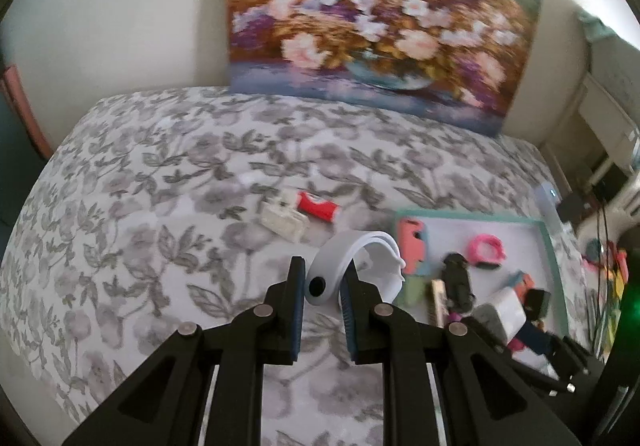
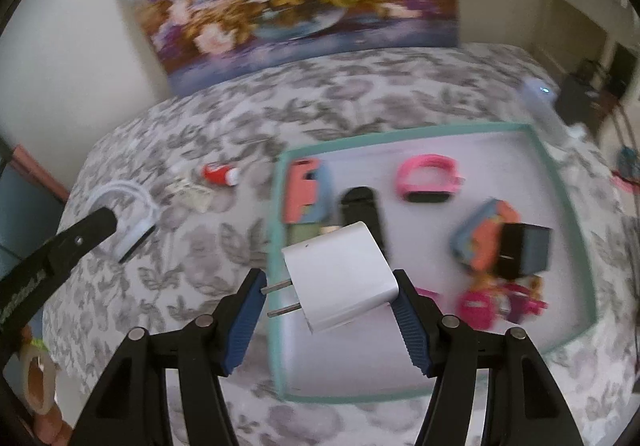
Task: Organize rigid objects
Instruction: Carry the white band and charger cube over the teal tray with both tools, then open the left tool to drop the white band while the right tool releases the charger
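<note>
I can read no text anywhere. My left gripper's arm (image 2: 24, 298), at eight o'clock in the right wrist view, bears pale lettering too blurred to make out. The red tube (image 1: 318, 207) on the bedspread has white marks, also illegible.

A: How is the left gripper (image 1: 322, 288) presenting?

B: Matte black linkage arms are showing triangular cut-outs, and round silver pivot pins are sitting at each joint. Its fingers (image 1: 295, 310) are carrying dark blue pads.

A: And the right gripper (image 2: 330, 310)?

B: The same black frame and silver pins are showing. Its fingers (image 2: 409, 328) are wearing blue pads with fine ribbing.
</note>
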